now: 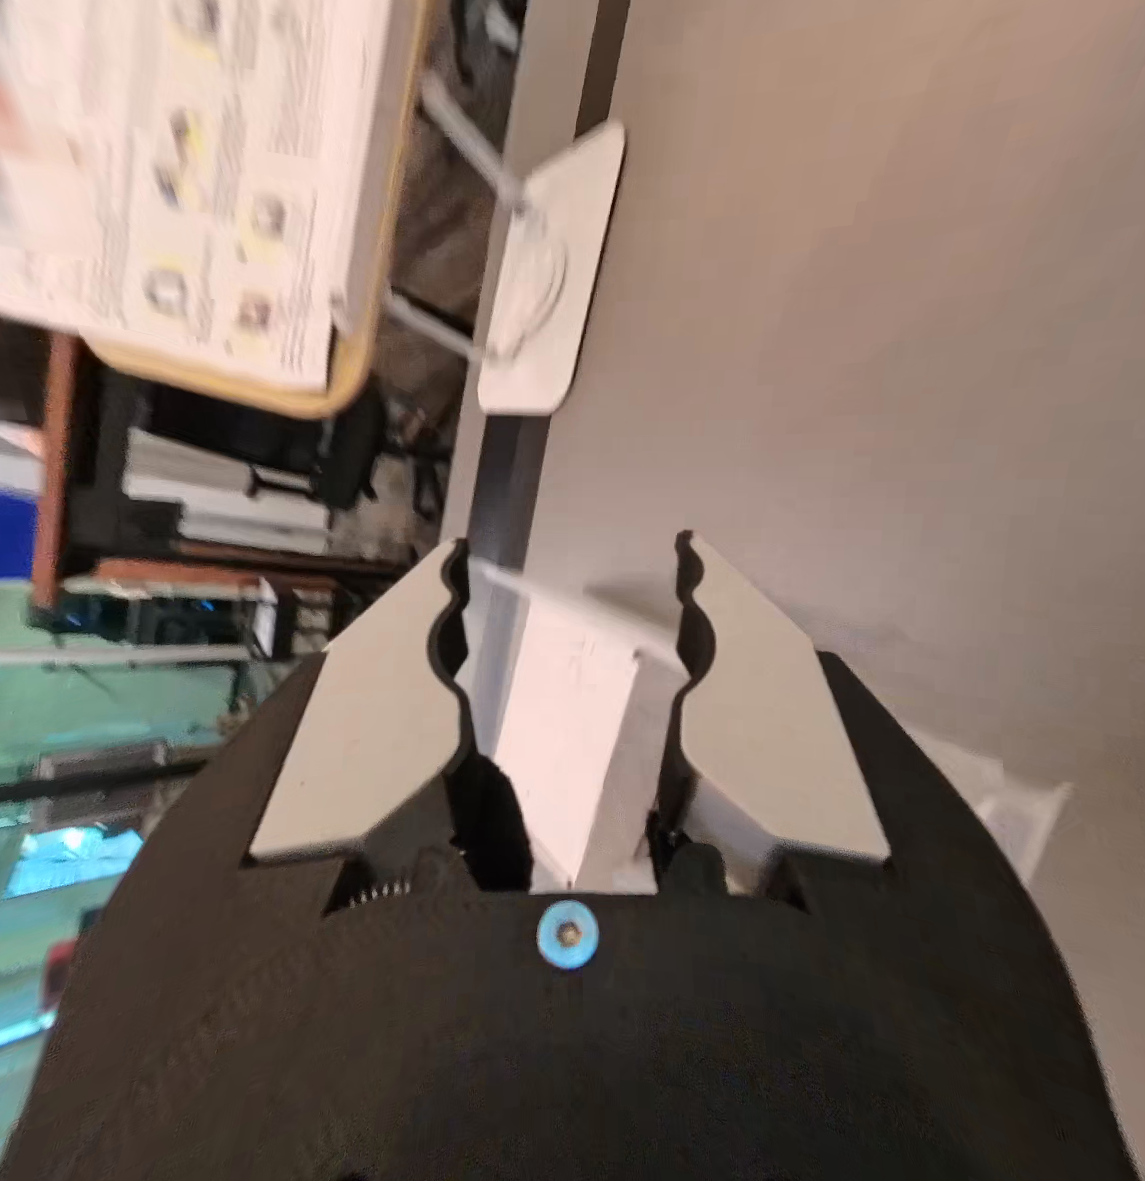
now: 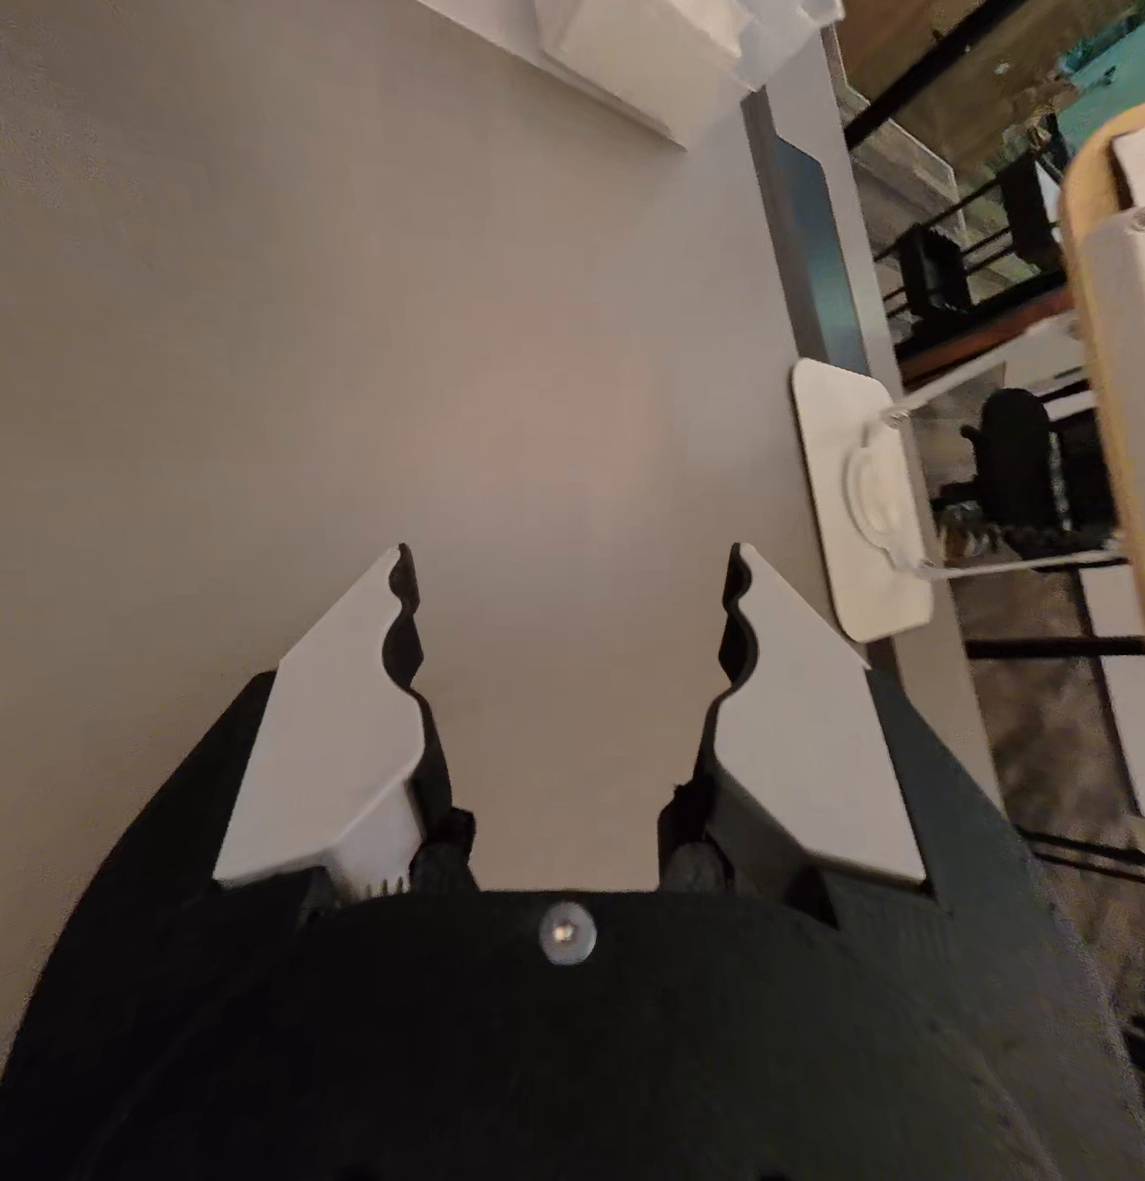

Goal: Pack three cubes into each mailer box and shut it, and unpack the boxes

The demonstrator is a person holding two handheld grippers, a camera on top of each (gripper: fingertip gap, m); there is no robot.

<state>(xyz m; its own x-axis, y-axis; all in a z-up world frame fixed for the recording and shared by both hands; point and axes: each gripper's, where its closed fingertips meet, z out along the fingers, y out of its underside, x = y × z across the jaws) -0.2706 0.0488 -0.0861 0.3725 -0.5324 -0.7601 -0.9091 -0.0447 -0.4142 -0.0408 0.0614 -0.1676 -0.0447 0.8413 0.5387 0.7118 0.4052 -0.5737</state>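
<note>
In the left wrist view my left gripper (image 1: 570,556) holds a white mailer box (image 1: 570,716) between its fingers; a folded white panel fills the gap and touches both pads. More of the box shows to the right of the right finger (image 1: 1017,811). The view is tilted and blurred. In the right wrist view my right gripper (image 2: 570,556) is wide open and empty over the bare grey table (image 2: 429,319). Another white mailer box (image 2: 646,51) lies flat at the table's far edge. No cubes are in view.
A white stand base with clear rods (image 2: 860,498) sits at the table's right edge; it also shows in the left wrist view (image 1: 551,268). It carries a wood-rimmed board with printed sheets (image 1: 193,179). The table edge (image 2: 806,255) drops to the floor and furniture beyond.
</note>
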